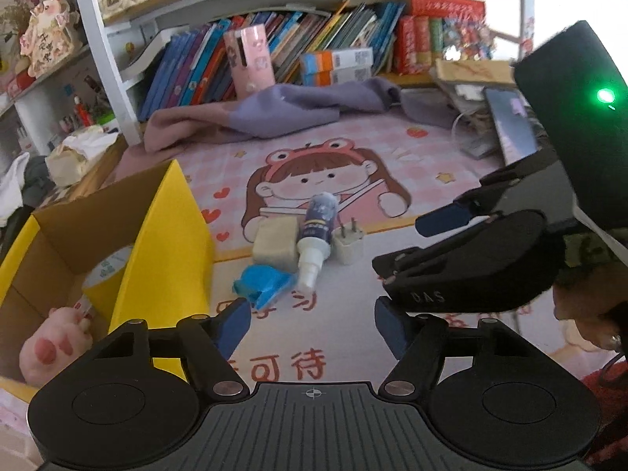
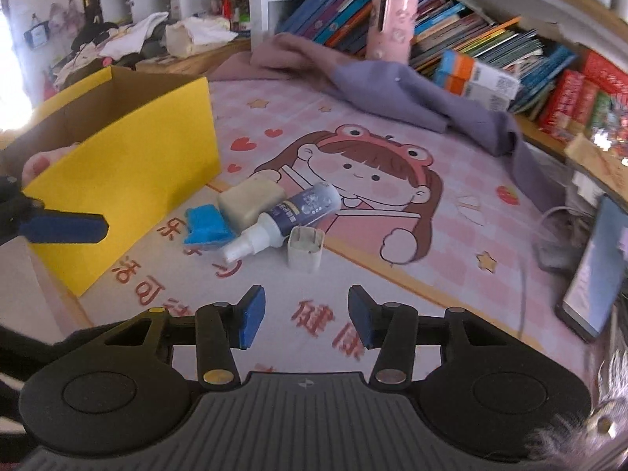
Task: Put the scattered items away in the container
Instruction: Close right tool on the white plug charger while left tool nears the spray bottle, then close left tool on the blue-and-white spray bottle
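Note:
A yellow cardboard box (image 1: 165, 235) stands open at the left; it also shows in the right wrist view (image 2: 129, 165). Inside it lie a tape roll (image 1: 106, 271) and a pink plush paw (image 1: 55, 345). On the mat lie a blue clip (image 1: 265, 286) (image 2: 206, 225), a beige sponge block (image 1: 274, 243) (image 2: 251, 198), a spray bottle (image 1: 316, 235) (image 2: 282, 219) on its side and a white plug charger (image 1: 348, 241) (image 2: 306, 251). My left gripper (image 1: 312, 324) is open and empty, just short of the clip. My right gripper (image 2: 306, 316) is open and empty, near the charger.
A purple cloth (image 2: 392, 90) lies crumpled at the back of the pink cartoon mat (image 2: 392, 282). Shelves of books (image 1: 306, 39) stand behind it. A phone (image 2: 592, 271) and cable lie at the right edge. A tissue pack (image 1: 78, 153) sits at the far left.

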Motion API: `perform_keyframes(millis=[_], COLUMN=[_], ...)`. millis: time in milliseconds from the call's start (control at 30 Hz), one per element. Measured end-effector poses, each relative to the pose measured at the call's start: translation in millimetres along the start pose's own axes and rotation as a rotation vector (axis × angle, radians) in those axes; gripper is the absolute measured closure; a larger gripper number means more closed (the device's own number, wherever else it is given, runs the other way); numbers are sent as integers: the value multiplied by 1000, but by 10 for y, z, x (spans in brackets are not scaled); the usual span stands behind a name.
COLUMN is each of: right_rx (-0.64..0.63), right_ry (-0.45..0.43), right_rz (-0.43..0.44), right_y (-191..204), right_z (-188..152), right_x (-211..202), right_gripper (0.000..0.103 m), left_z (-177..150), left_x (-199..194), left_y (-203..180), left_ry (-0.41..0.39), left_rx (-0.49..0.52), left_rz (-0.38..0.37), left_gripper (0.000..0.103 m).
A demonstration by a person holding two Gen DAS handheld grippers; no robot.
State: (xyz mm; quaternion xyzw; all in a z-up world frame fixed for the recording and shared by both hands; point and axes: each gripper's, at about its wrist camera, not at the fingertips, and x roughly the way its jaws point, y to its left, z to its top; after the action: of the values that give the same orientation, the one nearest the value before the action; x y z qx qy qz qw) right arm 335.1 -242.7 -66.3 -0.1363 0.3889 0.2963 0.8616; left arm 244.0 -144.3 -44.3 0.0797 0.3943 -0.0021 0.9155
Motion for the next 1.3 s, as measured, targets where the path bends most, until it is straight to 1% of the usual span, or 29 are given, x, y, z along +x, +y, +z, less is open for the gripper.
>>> perform_keyframes(millis=[200, 333, 367, 400, 433, 467, 600, 633, 700, 767, 867, 1000, 1067, 1133, 1300], right_rx=[16, 25, 27, 27, 28, 32, 52, 57, 58, 68, 91, 108, 106, 107, 95], right_ry=[40, 60, 64, 71, 79, 84, 75, 70, 66, 66, 63, 72, 74, 77, 75], right_rz=[67, 101, 107, 113, 121, 133, 116, 104, 75, 50, 24, 30, 35, 42, 44], right_y=[-144, -187, -194, -206, -214, -236, -418, -482, -611, -741, -891, -963, -960, -956, -923], right_z=[172, 256, 270, 281, 284, 282, 242, 223, 166, 106, 31, -49, -74, -82, -85], right_x=[390, 608, 648, 685, 714, 727, 625, 586, 511, 443, 359, 306, 300, 315, 353], right_gripper=[58, 60, 61, 63, 71, 76, 77, 77, 77, 77, 77, 77, 77, 77, 77], left_z=[94, 151, 169, 189, 210, 231, 342, 380, 454, 540, 655, 752, 767, 773, 791], left_x=[188, 264, 286, 314, 341, 364, 460, 498, 579, 674, 847, 1106, 1208, 1257, 1377], left_y=[-2, -20, -32, -44, -56, -66, -90, -96, -111, -131, -173, -221, -223, -211, -102], left_ry=[47, 66, 70, 76, 83, 88, 86, 84, 79, 70, 61, 89, 113, 119, 150], left_rx=[-11, -14, -10, -6, -1, 3, 22, 27, 36, 45, 68, 98, 93, 97, 52], left_rz=[61, 70, 69, 66, 62, 58, 44, 39, 28, 14, -11, -30, -33, -18, -30], left_gripper=[36, 37, 38, 42, 43, 45, 54, 56, 63, 66, 67, 67, 67, 67, 67])
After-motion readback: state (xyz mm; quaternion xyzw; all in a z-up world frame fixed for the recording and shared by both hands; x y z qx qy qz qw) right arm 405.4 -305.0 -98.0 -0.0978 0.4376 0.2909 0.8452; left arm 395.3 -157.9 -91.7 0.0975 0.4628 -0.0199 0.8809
